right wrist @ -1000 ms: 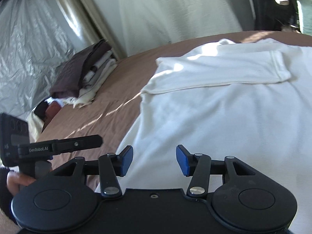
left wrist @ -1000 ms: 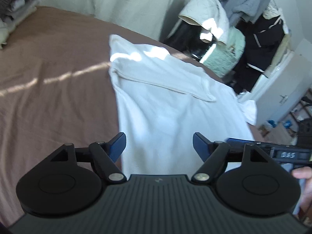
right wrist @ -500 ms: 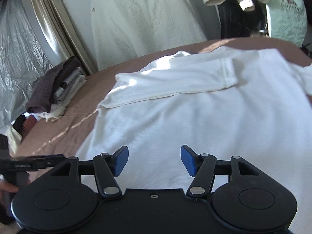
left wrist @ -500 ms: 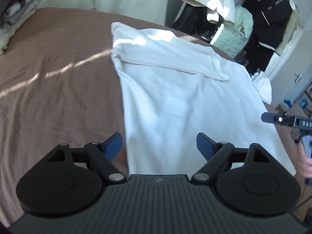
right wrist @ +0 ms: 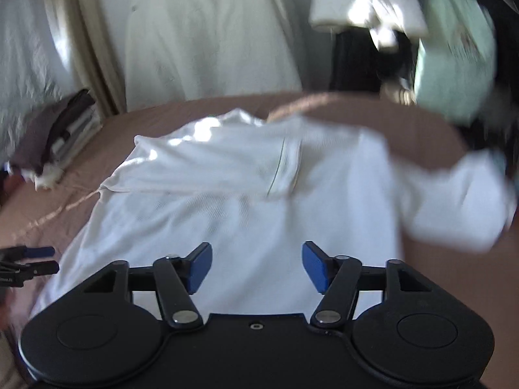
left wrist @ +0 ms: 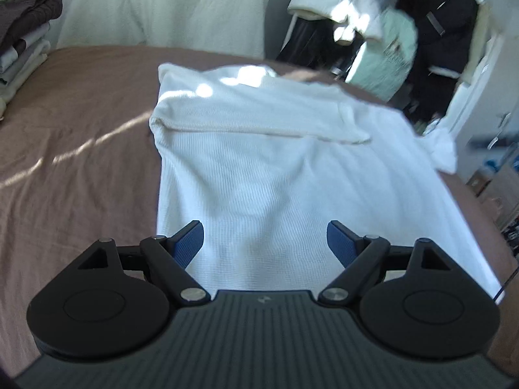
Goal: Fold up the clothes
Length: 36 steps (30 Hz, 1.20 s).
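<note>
No writing is showing clearly enough to read in either view; both are blurring at the edges. The white shirt (left wrist: 292, 168) is lying flat on the brown bed (left wrist: 81, 149), one sleeve (right wrist: 207, 168) lying folded across its upper part, the other sleeve (right wrist: 454, 207) trailing toward the bed's right edge. The left tool (left wrist: 265, 243) is hovering over the shirt's near hem with its jaws standing wide apart and empty. The right tool (right wrist: 257, 265) is hovering likewise, jaws apart, gripping nothing. Bare bed is lying open to the left, up to a pile of folded clothes (left wrist: 22, 39) at the far left edge.
</note>
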Each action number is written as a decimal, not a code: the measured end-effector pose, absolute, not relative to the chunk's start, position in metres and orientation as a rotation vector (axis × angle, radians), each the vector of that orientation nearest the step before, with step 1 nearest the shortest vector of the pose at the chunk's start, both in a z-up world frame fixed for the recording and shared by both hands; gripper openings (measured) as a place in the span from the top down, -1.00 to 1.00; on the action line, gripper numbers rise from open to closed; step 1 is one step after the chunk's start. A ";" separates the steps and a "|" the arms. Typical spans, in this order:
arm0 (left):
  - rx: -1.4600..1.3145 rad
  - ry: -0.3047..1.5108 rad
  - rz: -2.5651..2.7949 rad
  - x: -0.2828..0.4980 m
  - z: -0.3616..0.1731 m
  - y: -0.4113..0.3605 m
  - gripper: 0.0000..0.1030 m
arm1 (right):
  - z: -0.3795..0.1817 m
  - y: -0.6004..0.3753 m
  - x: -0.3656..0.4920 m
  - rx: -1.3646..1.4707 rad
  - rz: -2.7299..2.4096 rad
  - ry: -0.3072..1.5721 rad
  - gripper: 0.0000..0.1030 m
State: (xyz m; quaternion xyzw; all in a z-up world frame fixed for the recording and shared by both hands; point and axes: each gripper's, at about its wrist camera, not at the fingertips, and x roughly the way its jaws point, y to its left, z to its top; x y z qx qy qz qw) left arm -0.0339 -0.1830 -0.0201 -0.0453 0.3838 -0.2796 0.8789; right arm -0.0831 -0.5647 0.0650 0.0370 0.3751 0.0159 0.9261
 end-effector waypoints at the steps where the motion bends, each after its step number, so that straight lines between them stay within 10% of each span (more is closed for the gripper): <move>1: -0.129 0.822 -0.598 -0.032 -0.019 -0.189 -0.61 | 0.077 -0.566 -0.077 0.012 0.058 0.786 -0.70; 10: -0.078 0.756 -0.741 -0.024 0.023 -0.304 -0.61 | 0.130 -0.592 -0.041 -0.162 -0.023 0.916 -0.72; 21: -0.042 0.828 -0.836 0.024 -0.009 -0.455 -0.61 | -0.013 -0.785 -0.077 0.996 -0.259 0.714 -0.69; 36: -0.097 0.888 -0.942 0.085 -0.037 -0.605 -0.59 | -0.086 -0.887 -0.078 1.009 -0.462 0.427 -0.70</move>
